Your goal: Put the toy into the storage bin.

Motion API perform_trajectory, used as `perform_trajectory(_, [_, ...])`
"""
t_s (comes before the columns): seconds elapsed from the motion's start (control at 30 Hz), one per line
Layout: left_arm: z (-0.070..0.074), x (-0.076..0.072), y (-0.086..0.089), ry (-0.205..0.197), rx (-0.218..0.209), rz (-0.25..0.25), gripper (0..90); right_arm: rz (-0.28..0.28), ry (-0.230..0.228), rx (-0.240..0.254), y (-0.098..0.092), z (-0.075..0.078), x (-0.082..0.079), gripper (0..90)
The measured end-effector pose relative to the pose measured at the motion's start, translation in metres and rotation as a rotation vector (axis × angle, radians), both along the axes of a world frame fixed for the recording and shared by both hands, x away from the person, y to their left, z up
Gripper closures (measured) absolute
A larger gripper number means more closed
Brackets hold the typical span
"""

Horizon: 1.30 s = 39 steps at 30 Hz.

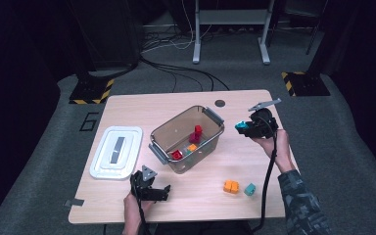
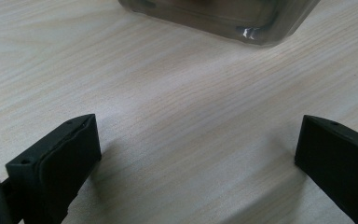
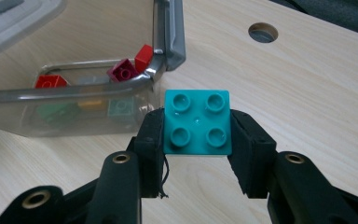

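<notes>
Clear bin mid-frame holds red, orange and green bricks; white lid left of it on wood table, orange brick and teal brick lower right. Right gripper pinches teal block right of bin, raised. Left gripper spread wide, low on table at bottom, nothing between the jaws

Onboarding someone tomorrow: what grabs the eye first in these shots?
The teal brick clamped in the right gripper, held above the table just right of the clear bin. Next, red and orange bricks inside that bin at table centre, its white lid lying to the left, and the left gripper open over bare wood.
</notes>
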<state>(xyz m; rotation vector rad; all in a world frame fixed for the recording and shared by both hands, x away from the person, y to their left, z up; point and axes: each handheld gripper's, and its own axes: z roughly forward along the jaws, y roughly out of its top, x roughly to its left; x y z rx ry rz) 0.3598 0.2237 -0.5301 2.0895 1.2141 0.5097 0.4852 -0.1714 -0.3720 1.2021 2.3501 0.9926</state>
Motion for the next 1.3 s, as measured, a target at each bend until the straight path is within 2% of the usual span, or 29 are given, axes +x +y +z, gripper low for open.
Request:
perform_trajectory(0.3, [0.000, 0.000, 0.000, 0.000, 0.000, 0.000, 0.0, 0.023, -0.013, -0.001, 0.019, 0.015, 0.010, 58.8])
perform_trajectory(0.5, [0.000, 0.000, 0.000, 0.000, 0.000, 0.000, 0.0, 0.063, -0.020, -0.015, 0.039, 0.021, 0.018, 58.9])
perform_trajectory(0.9, [0.000, 0.000, 0.000, 0.000, -0.001, -0.002, 0.0, 0.113, -0.009, -0.023, 0.071, 0.024, 0.031, 58.8])
perform_trajectory(1.13, [0.000, 0.000, 0.000, -0.001, -0.001, 0.000, 0.0, 0.132, 0.010, -0.041, 0.088, 0.021, 0.037, 58.4])
perform_trajectory(1.3, [0.000, 0.000, 0.000, 0.002, 0.003, -0.004, 0.0, 0.131, 0.015, -0.046, 0.091, 0.020, 0.039, 46.9])
